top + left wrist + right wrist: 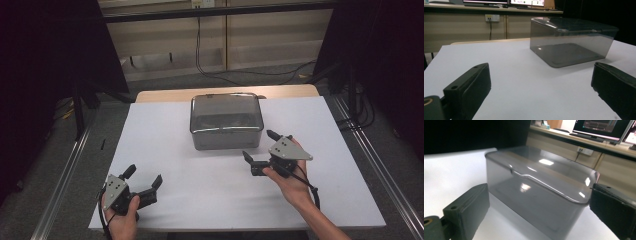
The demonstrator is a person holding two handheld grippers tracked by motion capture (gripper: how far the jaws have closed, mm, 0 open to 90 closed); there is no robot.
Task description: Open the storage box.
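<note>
Overhead, the high view lays out the whole desk point(175, 150): a white sheet covers it, and a smoky translucent box point(226, 121) with a closed lid sits at the far middle. That view also takes in both hands, the floor, and the cables on the floor beyond the desk's far edge.

Only from the left gripper view does the box point(571, 42) appear far off to the right across bare white surface, with a wall socket point(492, 17) and monitors behind it. From the right gripper view the box point(536, 192) sits close between the two black jaws, its lid catching bright reflections, though the jaws do not touch it.

At the near left corner, the left hand point(121, 220) holds the left gripper point(144, 178) low over the desk, pointing far and right, jaws spread wide and empty. Near the box's near right corner, the right hand point(290, 182) holds the right gripper point(260, 145) angled far and left toward the box, jaws likewise spread apart, gripping nothing.
</note>
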